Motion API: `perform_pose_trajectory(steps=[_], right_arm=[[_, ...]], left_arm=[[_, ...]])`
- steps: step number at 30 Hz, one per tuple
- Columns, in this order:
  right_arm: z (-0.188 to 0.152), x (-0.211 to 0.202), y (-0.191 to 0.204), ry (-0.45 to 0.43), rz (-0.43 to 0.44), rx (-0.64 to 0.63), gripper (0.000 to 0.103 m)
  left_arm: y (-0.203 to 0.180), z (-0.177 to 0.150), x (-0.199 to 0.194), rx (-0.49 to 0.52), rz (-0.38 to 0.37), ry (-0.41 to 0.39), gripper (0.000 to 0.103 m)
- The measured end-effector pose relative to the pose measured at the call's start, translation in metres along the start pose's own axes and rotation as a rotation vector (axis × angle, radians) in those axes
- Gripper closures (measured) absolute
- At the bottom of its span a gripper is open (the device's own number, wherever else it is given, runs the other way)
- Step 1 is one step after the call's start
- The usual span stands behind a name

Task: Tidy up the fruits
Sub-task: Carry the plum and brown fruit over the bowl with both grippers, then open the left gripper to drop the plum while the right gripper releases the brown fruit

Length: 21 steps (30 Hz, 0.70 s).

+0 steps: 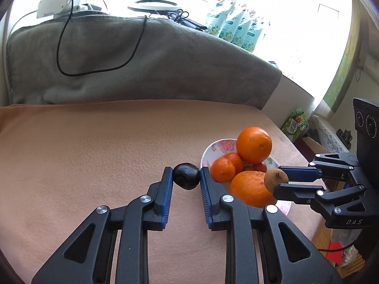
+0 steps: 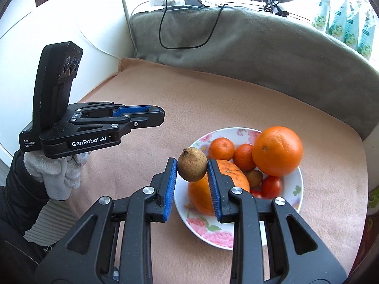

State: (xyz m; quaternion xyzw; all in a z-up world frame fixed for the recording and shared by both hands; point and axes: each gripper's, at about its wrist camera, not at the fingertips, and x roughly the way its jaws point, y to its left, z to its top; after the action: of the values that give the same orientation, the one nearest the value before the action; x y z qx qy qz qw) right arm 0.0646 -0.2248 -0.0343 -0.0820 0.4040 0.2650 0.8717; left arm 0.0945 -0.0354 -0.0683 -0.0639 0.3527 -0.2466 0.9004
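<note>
Pinched between the left gripper [image 1: 186, 177] pads, a dark fruit [image 1: 186, 176] is seen only there; a brown fruit [image 2: 192, 164] is clamped by the right gripper [image 2: 192, 169] over the bowl [image 2: 299, 184]

The floral white ceramic bowl [image 2: 299, 184] is crowded: a large round orange [image 2: 277, 151] stands tallest at its far side, two small tangerines [image 2: 221, 148] beside it. The peach fleece tabletop [image 1: 94, 146] lies bare left of the bowl, bounded behind by a grey-green blanket-covered ridge [image 1: 142, 66].
</note>
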Motion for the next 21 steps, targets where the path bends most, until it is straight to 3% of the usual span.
perform_pose_trajectory(steps=[10,18,20,21], right_arm=[[-0.023,-0.008,-0.047,0.024,-0.086,0.106,0.075],[-0.031,-0.008,-0.054,0.024,-0.083,0.117,0.075],[-0.032,-0.008,-0.054,0.021,-0.079,0.117,0.072],[-0.032,-0.009,-0.053,0.017,-0.084,0.117,0.062]], left_arm=[[-0.056,0.013,0.024,0.075,-0.091,0.013,0.081],[-0.078,0.017,0.036,0.105,-0.121,0.022,0.080],[-0.081,0.017,0.037,0.111,-0.120,0.022,0.072],[-0.082,0.018,0.036,0.112,-0.117,0.018,0.066]])
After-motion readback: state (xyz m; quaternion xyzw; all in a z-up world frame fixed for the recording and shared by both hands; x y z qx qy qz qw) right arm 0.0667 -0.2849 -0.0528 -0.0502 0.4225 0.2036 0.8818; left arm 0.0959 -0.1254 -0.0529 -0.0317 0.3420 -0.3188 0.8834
